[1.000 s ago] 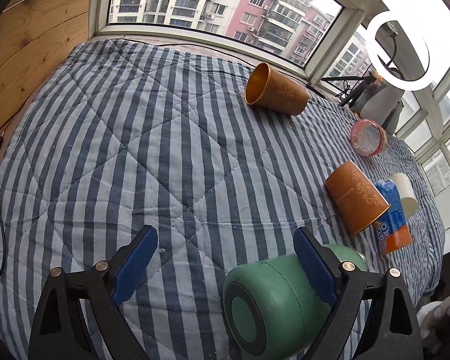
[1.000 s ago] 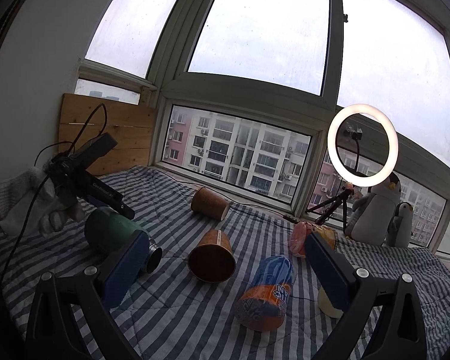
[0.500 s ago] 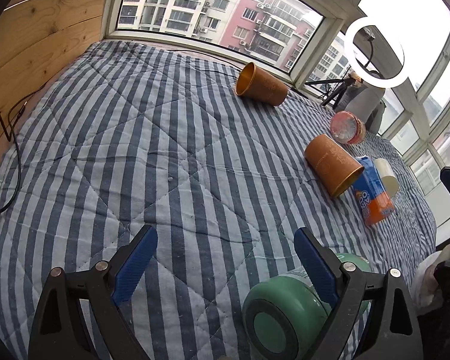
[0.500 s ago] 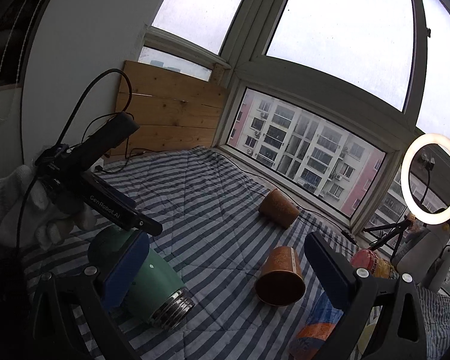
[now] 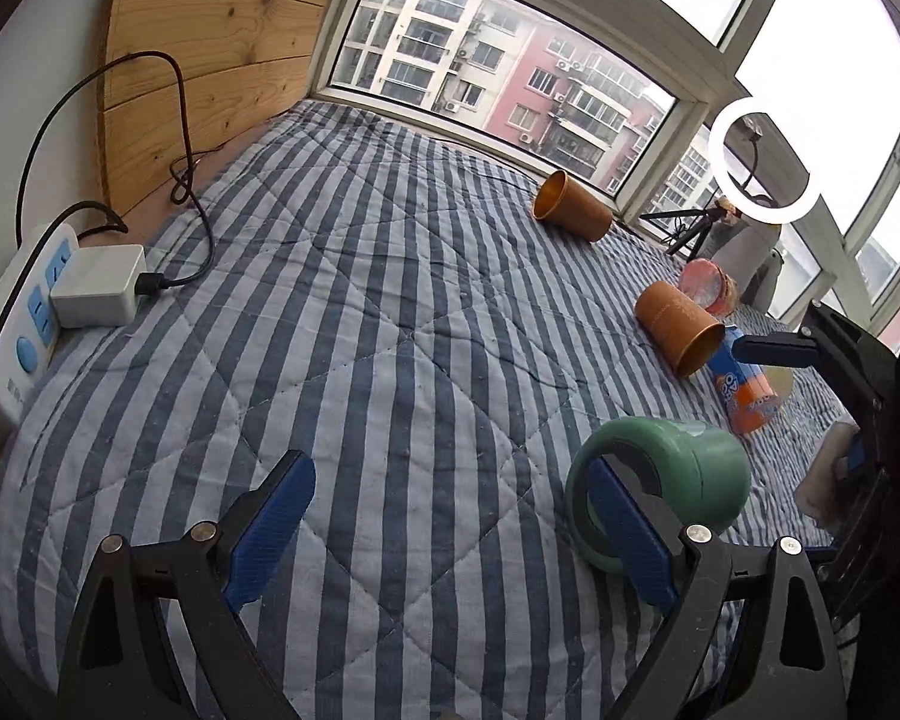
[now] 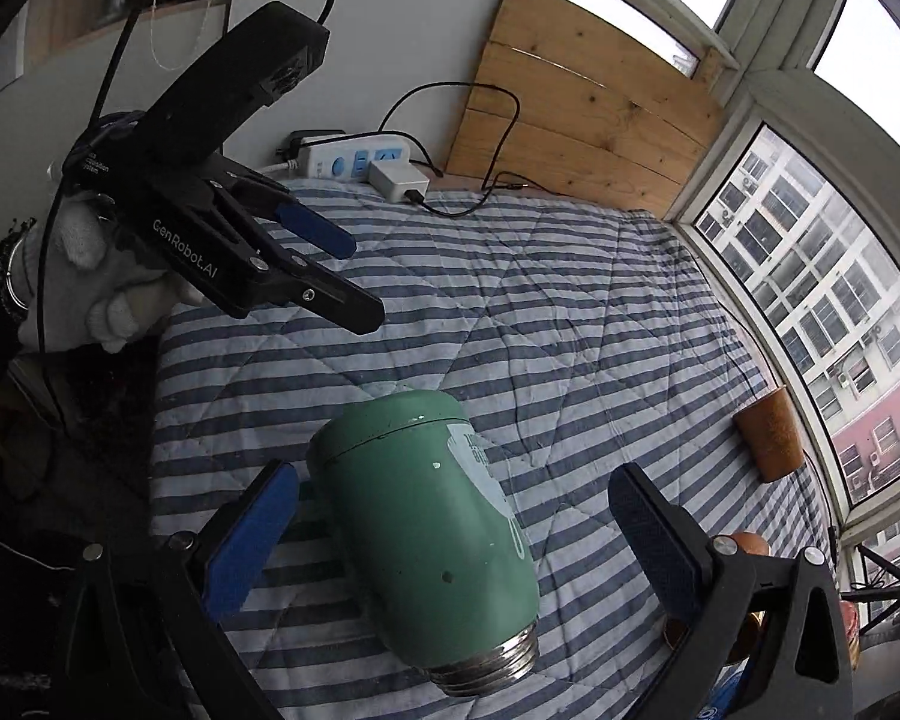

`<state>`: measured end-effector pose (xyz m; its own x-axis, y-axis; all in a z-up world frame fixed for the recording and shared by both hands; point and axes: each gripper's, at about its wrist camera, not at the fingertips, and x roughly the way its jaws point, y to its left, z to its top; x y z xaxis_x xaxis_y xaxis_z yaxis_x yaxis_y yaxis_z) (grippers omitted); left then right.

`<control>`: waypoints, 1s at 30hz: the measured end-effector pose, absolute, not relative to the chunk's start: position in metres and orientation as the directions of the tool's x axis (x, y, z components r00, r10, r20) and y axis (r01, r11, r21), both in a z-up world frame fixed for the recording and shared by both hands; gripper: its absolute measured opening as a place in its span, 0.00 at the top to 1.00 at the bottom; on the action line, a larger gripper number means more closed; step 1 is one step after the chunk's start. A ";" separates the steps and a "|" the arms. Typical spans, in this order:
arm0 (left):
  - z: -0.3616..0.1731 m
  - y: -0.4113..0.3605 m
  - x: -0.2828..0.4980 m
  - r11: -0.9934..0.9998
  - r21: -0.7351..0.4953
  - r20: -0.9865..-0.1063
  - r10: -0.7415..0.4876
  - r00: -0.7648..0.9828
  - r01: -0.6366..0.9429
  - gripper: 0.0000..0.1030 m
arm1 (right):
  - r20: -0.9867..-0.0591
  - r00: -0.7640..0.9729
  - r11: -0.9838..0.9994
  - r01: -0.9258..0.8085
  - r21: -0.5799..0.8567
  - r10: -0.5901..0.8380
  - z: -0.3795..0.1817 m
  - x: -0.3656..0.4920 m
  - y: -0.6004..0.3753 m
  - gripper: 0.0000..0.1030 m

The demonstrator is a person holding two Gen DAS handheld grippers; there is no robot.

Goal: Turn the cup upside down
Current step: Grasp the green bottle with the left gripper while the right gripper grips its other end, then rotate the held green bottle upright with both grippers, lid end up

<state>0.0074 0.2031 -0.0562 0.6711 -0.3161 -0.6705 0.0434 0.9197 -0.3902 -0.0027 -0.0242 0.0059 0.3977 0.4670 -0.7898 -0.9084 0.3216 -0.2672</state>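
The green cup [image 6: 426, 531] lies on its side on the striped bed [image 6: 570, 324], so the flip looks not yet begun. Its long axis runs along the cover, threaded metal mouth toward the right camera, closed base away. The right gripper [image 6: 444, 531] straddles it, fingers spread and not touching; the left gripper [image 5: 450, 531] hangs released just beside its base

The green cup [image 6: 432, 525] lies on its side on the striped quilt [image 6: 570, 330], threaded metal mouth exposed.
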 end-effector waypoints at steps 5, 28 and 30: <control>-0.073 0.177 -0.026 0.910 -0.400 -0.659 -0.370 0.655 0.111 0.08 | -0.852 0.303 0.254 -0.944 -0.208 0.427 -0.001 0.007 -0.009 0.01; -0.088 0.093 -0.005 0.879 -0.398 -0.639 -0.471 0.608 0.262 0.09 | -0.942 0.065 0.261 -0.965 0.025 0.329 -0.023 0.045 0.017 0.23; -0.087 0.090 0.000 0.873 -0.406 -0.631 -0.483 0.608 0.271 0.11 | -0.940 0.067 0.265 -0.964 0.025 0.334 -0.022 0.044 0.015 0.23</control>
